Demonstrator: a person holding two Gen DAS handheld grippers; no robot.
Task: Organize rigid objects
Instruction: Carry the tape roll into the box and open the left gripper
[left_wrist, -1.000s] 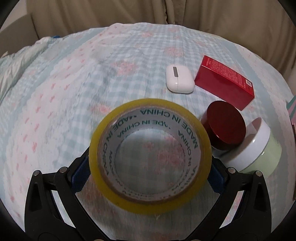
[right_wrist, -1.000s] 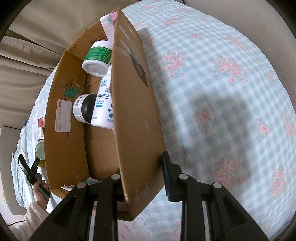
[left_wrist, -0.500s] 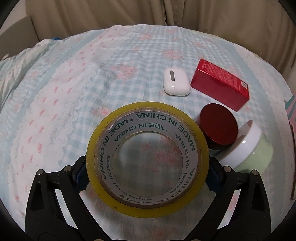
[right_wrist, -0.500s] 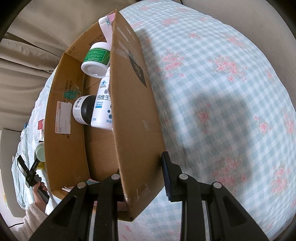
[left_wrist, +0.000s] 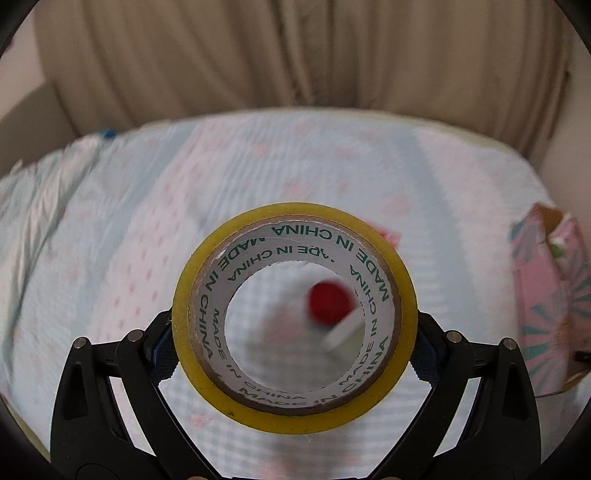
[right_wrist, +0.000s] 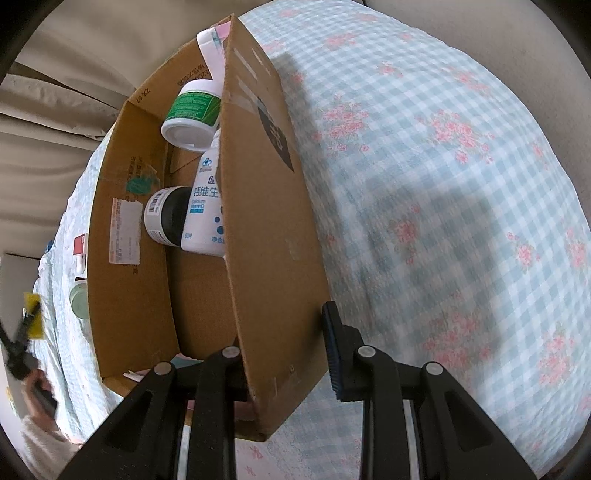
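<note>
Left tongs (left_wrist: 294, 341) pinching tape roll (left_wrist: 294, 413), now lifted off bed (left_wrist: 110, 258); right tongs (right_wrist: 284, 354) clamp box wall (right_wrist: 269, 240); boxing next, likely.

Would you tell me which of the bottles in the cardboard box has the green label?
The white bottle farthest from the gripper; the other two show a blue-printed and a black label.

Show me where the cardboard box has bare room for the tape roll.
Bare floor shows in the brown cardboard box between the black-capped bottle and the near wall. The far end is crowded: the green-labelled jar and white bottle.
</note>
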